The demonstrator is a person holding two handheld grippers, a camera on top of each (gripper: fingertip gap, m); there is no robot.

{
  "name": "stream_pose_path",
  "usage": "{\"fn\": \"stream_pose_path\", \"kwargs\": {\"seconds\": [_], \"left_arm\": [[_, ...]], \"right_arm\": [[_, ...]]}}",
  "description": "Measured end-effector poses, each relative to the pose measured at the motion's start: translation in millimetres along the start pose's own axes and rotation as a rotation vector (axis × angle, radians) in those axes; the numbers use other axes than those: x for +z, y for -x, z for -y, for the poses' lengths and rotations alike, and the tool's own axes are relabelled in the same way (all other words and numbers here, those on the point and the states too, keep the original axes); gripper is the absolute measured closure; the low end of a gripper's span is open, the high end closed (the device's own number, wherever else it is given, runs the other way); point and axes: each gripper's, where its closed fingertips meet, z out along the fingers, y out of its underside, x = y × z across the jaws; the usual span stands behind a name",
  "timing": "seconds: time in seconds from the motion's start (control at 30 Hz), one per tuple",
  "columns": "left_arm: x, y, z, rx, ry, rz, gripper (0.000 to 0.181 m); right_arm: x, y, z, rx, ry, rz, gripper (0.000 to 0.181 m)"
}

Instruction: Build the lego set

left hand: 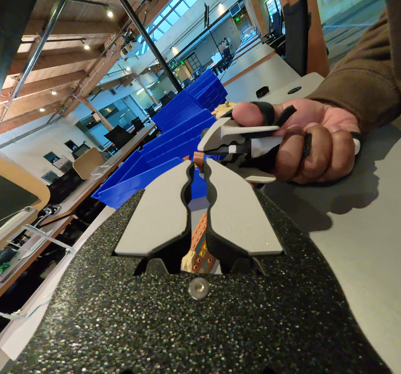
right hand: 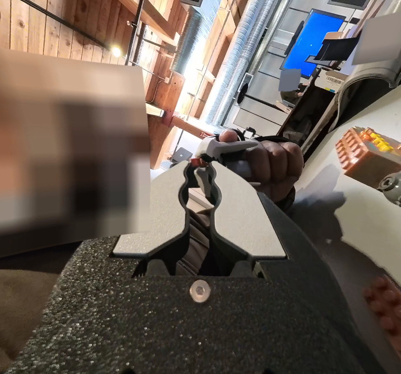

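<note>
Desk (left hand: 358, 255) pale grey. Blue bins (left hand: 173, 146) in a row beyond the brown brick. Half-built brown model (right hand: 364, 153) on the desk, well to the side of the brick. Left claw (left hand: 198, 164) narrow, pinching the small brown brick (left hand: 198, 157) at its tips. Right claw (right hand: 199, 165) narrow too, tips at the same brick (right hand: 196, 162); cannot tell whether it grips. Risk, as I judge it: a shallow tip-hold; the two claws pulling askew could twist the brick loose and drop it.

claws (left hand: 198, 164) grey | brick (left hand: 198, 157) brown | bins (left hand: 173, 129) blue | table (left hand: 358, 222) grey
</note>
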Motion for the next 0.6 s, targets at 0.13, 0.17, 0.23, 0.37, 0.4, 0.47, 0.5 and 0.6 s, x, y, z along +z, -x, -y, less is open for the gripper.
{"fn": "stream_pose_path", "kwargs": {"seconds": [0.13, 0.17, 0.23, 0.37, 0.4, 0.47, 0.5, 0.6], "left_arm": [[0, 0, -3, -0.004, 0.017, -0.008, 0.174], [0, -1, -3, -0.006, 0.020, -0.013, 0.174], [-1, -2, -4, -0.012, 0.025, -0.021, 0.174], [-4, 0, 0, -0.039, 0.013, -0.033, 0.174], [-5, 1, 2, -0.045, 0.011, -0.036, 0.174], [-9, 5, 2, -0.043, 0.027, -0.042, 0.174], [-12, 6, -1, -0.042, 0.045, -0.057, 0.174], [-22, 3, -20, -0.069, 0.166, -0.162, 0.174]], "right_arm": [[-2, -3, -2, -0.012, 0.012, -0.016, 0.167], [-2, -4, -3, -0.020, 0.019, -0.024, 0.167], [-3, -4, -3, -0.043, 0.033, -0.043, 0.167], [-5, -4, -2, -0.104, 0.058, -0.103, 0.168], [-6, -3, -2, -0.116, 0.062, -0.114, 0.167], [-8, -2, 0, -0.146, 0.071, -0.145, 0.167], [-11, -2, 1, -0.169, 0.077, -0.167, 0.166], [-24, -3, 6, -0.252, 0.113, -0.248, 0.165]]}}
